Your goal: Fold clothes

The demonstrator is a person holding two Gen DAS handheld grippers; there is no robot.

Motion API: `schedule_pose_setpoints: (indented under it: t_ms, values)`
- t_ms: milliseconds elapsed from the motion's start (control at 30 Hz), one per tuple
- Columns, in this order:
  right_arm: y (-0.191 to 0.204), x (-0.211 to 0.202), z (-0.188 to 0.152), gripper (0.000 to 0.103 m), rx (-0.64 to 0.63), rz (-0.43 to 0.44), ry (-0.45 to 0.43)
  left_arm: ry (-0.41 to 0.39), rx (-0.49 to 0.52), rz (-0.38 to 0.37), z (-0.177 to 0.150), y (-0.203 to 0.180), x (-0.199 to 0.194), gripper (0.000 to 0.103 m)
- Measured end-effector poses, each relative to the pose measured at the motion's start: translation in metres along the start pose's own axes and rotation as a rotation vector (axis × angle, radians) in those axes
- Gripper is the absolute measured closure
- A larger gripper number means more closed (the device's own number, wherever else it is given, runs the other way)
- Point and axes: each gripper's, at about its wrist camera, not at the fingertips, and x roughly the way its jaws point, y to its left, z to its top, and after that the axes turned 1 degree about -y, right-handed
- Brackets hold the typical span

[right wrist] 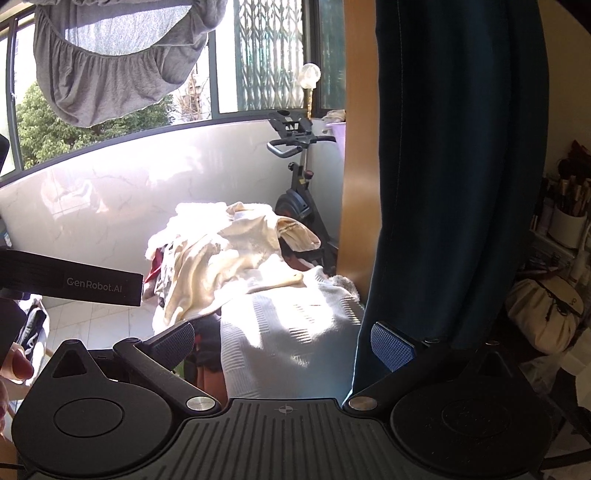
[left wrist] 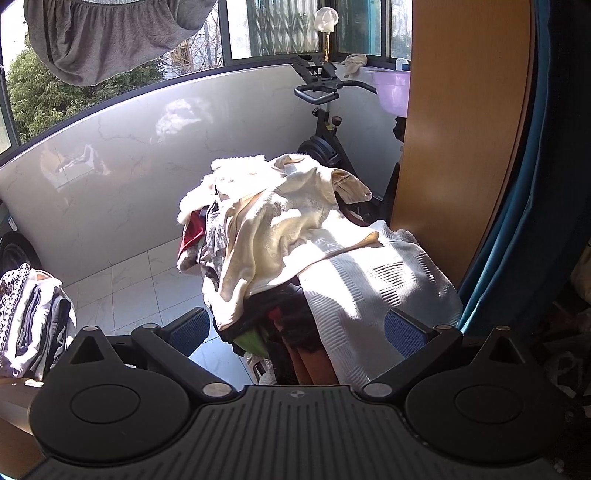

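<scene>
1. Our left tongs (left wrist: 295, 328) stand wide apart and empty, with the heap of unfolded clothes (left wrist: 280, 221) just beyond them; a white knit blanket (left wrist: 373, 280) drapes its near right side.
2. Our right tongs (right wrist: 282, 343) are likewise spread, holding nothing, near the same blanket.
3. A teal curtain (right wrist: 454, 166) hangs close on the right; tiled floor (left wrist: 129, 280) lies open to the left.
4. Only the left view shows the folded stack (left wrist: 29, 317) at far left.

I am looking at a home's glazed balcony: a grey sheet (left wrist: 107, 40) hangs drying by the windows (left wrist: 269, 29), an exercise bike (left wrist: 325, 122) stands against the tiled wall, and laundry (left wrist: 280, 229) is heaped beside a curtain (right wrist: 454, 166).
</scene>
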Motion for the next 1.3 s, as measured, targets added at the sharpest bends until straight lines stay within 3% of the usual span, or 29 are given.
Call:
schedule_pose_setpoints:
  t_ms: [133, 367, 633, 833, 1100, 1300]
  values:
    - [0.006, -0.011, -0.003, 0.001, -0.041, -0.002, -0.015, -0.008, -0.051, -0.085, -0.002, 0.001, -0.004, 0.000]
    - [0.002, -0.025, -0.008, 0.001, -0.055, -0.038, -0.038, -0.027, -0.024, -0.065, -0.001, -0.011, -0.010, 0.000]
    - [-0.009, -0.039, -0.020, 0.001, -0.020, -0.098, -0.055, -0.020, 0.004, -0.125, -0.008, -0.020, -0.015, 0.000]
    - [-0.012, -0.046, -0.031, 0.001, 0.009, -0.057, -0.042, 0.029, -0.013, -0.168, -0.021, -0.022, -0.011, 0.000]
    - [-0.017, -0.056, -0.037, 0.001, 0.067, -0.048, -0.036, 0.004, 0.032, -0.151, -0.029, -0.028, -0.025, 0.000]
    - [-0.028, -0.068, -0.049, 0.001, 0.116, -0.084, -0.022, -0.004, 0.080, -0.209, -0.037, -0.045, -0.031, 0.000]
